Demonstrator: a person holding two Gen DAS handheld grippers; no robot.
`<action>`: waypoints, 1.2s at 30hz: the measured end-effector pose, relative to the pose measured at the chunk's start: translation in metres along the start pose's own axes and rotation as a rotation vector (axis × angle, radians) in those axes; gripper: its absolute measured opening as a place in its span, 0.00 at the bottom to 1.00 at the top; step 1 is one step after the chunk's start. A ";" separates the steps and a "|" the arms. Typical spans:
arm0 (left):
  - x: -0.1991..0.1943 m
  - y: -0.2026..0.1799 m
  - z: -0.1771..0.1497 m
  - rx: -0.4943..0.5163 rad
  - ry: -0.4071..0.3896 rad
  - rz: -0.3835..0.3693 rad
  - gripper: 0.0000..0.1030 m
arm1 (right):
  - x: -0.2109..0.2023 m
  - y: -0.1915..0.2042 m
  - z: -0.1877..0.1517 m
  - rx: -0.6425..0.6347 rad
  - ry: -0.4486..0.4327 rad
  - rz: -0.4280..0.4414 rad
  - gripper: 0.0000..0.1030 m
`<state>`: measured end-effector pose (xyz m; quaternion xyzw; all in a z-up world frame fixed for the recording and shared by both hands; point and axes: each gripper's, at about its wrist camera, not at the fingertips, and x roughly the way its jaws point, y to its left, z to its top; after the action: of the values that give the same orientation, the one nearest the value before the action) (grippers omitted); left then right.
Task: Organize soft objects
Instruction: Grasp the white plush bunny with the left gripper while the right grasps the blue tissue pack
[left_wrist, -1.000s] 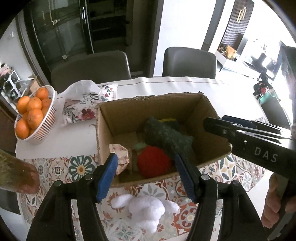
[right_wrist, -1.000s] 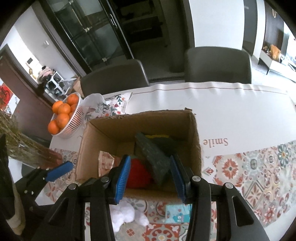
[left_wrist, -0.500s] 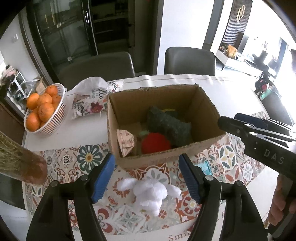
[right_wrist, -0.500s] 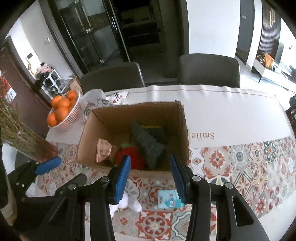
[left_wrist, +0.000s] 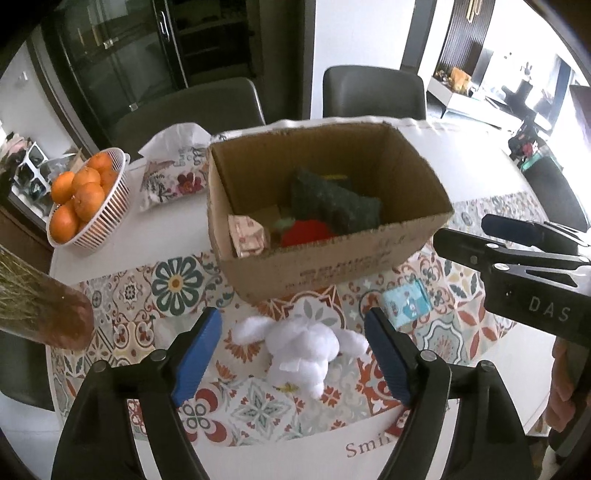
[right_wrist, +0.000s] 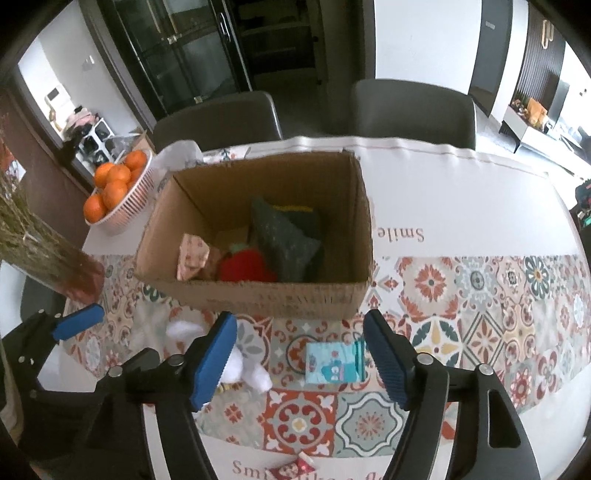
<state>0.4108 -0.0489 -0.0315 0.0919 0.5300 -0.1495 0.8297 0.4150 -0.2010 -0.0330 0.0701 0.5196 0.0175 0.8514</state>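
Note:
An open cardboard box (left_wrist: 332, 266) holds a dark green plush (left_wrist: 332, 195), a red plush (left_wrist: 306, 232) and a patterned packet (left_wrist: 247, 236). A white plush bunny (left_wrist: 306, 343) lies on the tablecloth in front of the box, and a small blue packet (left_wrist: 406, 306) lies to its right. My left gripper (left_wrist: 291, 323) hovers over the bunny, jaws opening, pads touching nothing. My right gripper (right_wrist: 300, 323) hangs above the blue packet (right_wrist: 334, 363), jaws opening and empty. The right gripper's left finger hides part of the bunny (right_wrist: 255, 373).
A white basket of oranges (left_wrist: 88, 199) and a floral tissue pack (left_wrist: 173, 177) stand left of the box. A vase of dried stems (left_wrist: 48, 314) is at the near left. Two grey chairs (left_wrist: 373, 92) are behind the table. A small red packet (right_wrist: 295, 469) lies by the near edge.
Both grippers have drawn back from over the box toward the near table edge, and both pairs of jaws have spread wider. The bunny and the blue packet now show in full.

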 end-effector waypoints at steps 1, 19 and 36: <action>0.002 -0.001 -0.003 0.005 0.007 0.001 0.78 | 0.003 -0.001 -0.003 0.002 0.009 -0.001 0.72; 0.048 -0.007 -0.025 0.031 0.161 -0.007 0.80 | 0.054 -0.016 -0.032 0.018 0.159 -0.027 0.74; 0.097 -0.011 -0.038 0.034 0.273 -0.020 0.80 | 0.111 -0.034 -0.054 0.050 0.287 -0.021 0.74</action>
<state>0.4128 -0.0624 -0.1350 0.1205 0.6363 -0.1527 0.7465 0.4164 -0.2173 -0.1600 0.0826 0.6369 0.0054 0.7665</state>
